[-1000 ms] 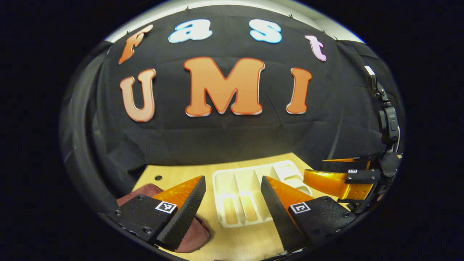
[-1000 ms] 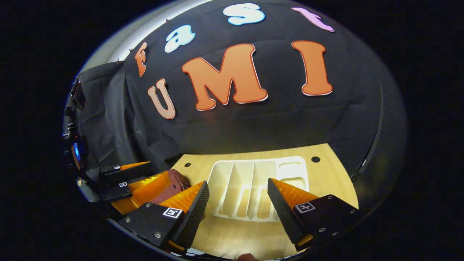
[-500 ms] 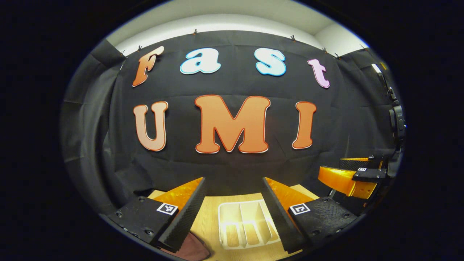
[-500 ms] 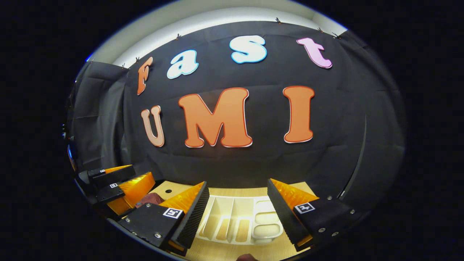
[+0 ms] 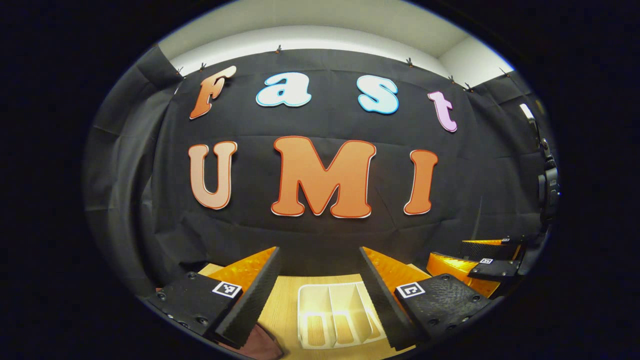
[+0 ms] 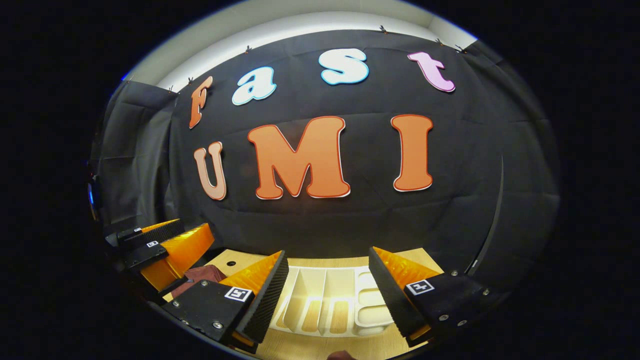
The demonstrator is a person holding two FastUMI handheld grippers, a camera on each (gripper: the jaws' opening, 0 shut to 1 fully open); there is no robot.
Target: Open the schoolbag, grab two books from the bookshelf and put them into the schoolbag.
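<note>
A white divided bookshelf rack [image 5: 334, 320] rests on the wooden table [image 5: 285, 305], low between the fingers of my left gripper [image 5: 319, 252], which is open and holds nothing. A corner of the maroon schoolbag [image 5: 261, 344] peeks out under its left finger. In the right gripper view the same rack [image 6: 327, 307] sits below my right gripper [image 6: 328, 256], also open and holding nothing. The maroon schoolbag [image 6: 202, 275] lies left of the rack, beneath the left gripper [image 6: 162, 242]. The right gripper [image 5: 475, 262] appears at the right edge of the left gripper view.
The black cloth wall stands close behind the table's far edge. A round hole [image 6: 231, 263] marks the tabletop near the bag. A camera mount [image 5: 547, 185] hangs at the right of the left gripper view.
Both grippers have tilted upward, so the table, rack and bag have sunk to the bottom of both views and more wall shows. Both stayed open.
</note>
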